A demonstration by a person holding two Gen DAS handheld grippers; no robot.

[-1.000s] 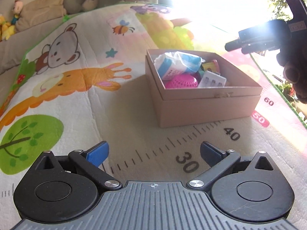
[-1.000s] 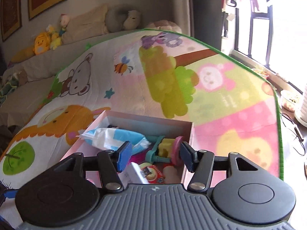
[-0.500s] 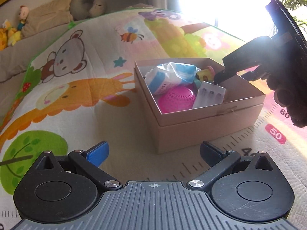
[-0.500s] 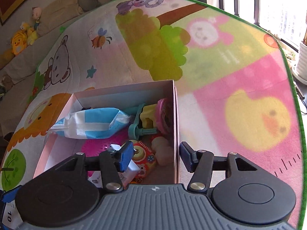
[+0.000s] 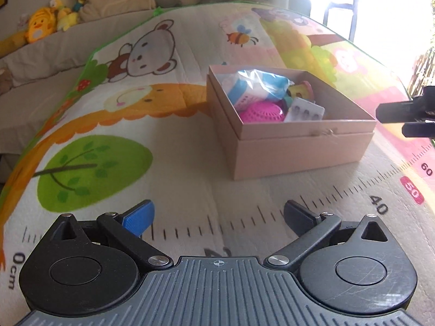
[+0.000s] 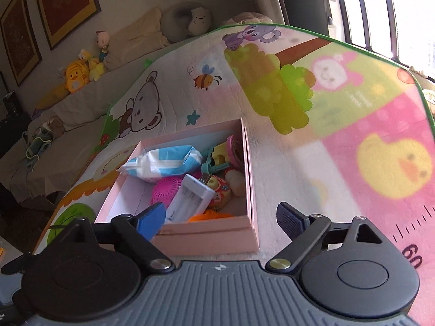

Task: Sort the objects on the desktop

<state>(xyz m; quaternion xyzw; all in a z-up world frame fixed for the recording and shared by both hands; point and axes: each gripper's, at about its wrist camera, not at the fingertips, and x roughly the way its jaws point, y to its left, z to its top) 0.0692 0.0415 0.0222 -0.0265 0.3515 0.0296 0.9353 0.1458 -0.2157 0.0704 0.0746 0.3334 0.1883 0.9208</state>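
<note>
Ahead of right tongs (image 6: 221, 217) | pink box (image 6: 206, 237) | jaws opening, empty

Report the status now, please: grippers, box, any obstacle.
Left gripper open, empty. Right gripper opening, empty, beside box. Box full of objects. No obstacle seen.

A cartoon-printed mat (image 5: 168, 141) with a ruler strip along its near edge fills the frame. One pink box (image 5: 299, 149) sits directly on it, right of centre.
</note>
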